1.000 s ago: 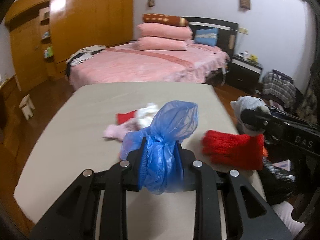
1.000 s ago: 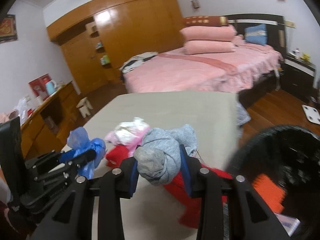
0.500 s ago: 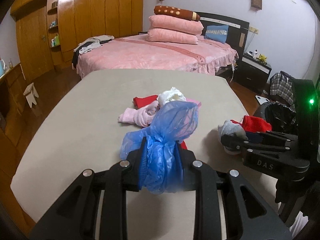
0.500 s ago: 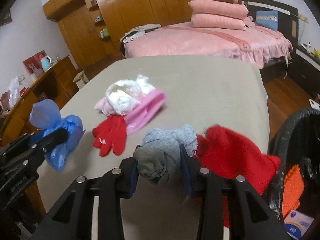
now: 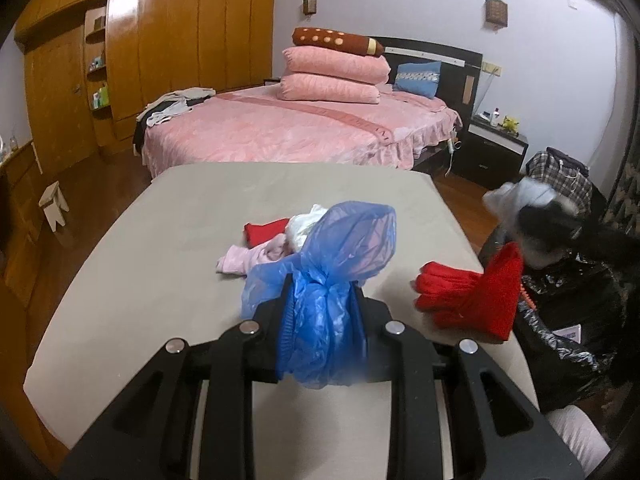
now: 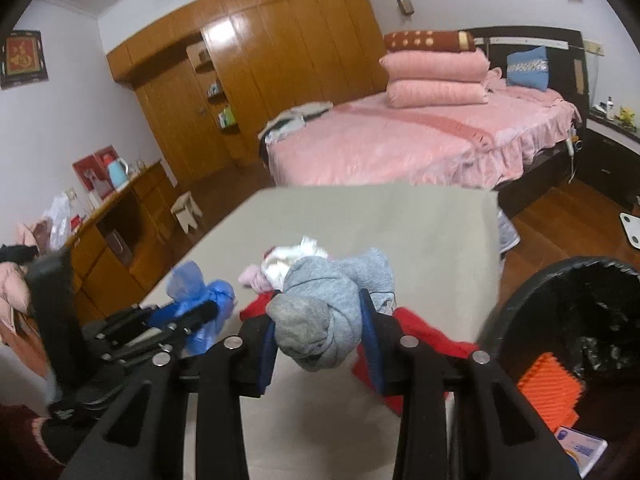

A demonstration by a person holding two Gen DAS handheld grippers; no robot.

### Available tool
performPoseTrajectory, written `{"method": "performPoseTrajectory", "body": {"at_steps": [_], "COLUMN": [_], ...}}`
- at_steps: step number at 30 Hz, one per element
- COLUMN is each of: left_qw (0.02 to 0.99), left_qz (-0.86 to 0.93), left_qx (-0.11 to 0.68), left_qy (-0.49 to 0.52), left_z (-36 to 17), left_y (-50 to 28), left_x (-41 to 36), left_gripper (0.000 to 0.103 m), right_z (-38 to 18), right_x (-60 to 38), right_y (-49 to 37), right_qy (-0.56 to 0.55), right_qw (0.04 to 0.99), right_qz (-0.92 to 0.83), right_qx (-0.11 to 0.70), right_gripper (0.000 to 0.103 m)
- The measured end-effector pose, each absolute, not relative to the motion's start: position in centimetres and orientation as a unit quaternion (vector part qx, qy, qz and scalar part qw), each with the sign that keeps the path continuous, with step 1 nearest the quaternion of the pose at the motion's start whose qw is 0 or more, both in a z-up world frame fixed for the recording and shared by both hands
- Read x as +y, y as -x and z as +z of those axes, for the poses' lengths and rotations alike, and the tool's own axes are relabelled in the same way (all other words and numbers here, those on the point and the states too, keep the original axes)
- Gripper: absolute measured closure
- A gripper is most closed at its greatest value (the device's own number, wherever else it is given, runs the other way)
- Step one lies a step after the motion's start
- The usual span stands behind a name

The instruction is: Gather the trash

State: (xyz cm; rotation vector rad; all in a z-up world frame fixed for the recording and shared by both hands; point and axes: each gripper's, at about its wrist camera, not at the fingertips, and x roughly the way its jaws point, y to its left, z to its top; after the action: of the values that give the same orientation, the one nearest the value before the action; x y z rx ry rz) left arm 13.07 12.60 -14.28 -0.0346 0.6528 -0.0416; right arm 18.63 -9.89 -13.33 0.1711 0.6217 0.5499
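Looking along the left hand-held gripper [image 5: 320, 320], its jaws are clamped on a crumpled blue plastic bag [image 5: 332, 276] above the worktop [image 5: 160, 264]; it had best wait clear of the black-lined bin [image 5: 568, 320] at the right. Along the right hand-held gripper [image 6: 320, 332], the jaws pinch a grey sock bundle [image 6: 324, 312], which should be carried fully over the bin [image 6: 580, 312] before letting go.

R gripper [image 5: 532, 220] blurred; bin [image 6: 580, 320] cut off by edge.
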Motion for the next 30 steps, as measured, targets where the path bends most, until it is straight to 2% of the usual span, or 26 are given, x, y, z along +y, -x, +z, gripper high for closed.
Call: {"method": "performPoseTrajectory", "body": {"at_steps": [6,15,23,30], "left_qw": [0.949,0.95,0.949,0.945], "left_qz": [-0.032,-0.082,-0.059,-0.025], "left_qx": [0.313,0.3,0.309,0.327], "left_qy": [0.017,0.005,0.002,0.0], "left_z": [-13.1,-11.8,-12.7,-15.0], "left_y": [-12.7,-12.6,-12.3,-12.4], "left_x": [11.5,7.2,8.4,11.8], "left_gripper": [0.079,0.079,0.079,0.079], "right_z": [-10.9,-11.5,-14.1,-19.8], "right_x": [-12.2,-15.7,-12.8,-6.6], "right_y": [-18.1,-17.2,-18.4,-20.6], "right_qy": [-0.077,-0.094,-0.076,-0.038], "right_qw": [0.926,0.929,0.917,0.901], "right_qz": [0.237,0.206,0.233,0.244], "right_qx": [0.283,0.294,0.314,0.357], "right_gripper": [0.066,0.066,0.066,0.066]}}
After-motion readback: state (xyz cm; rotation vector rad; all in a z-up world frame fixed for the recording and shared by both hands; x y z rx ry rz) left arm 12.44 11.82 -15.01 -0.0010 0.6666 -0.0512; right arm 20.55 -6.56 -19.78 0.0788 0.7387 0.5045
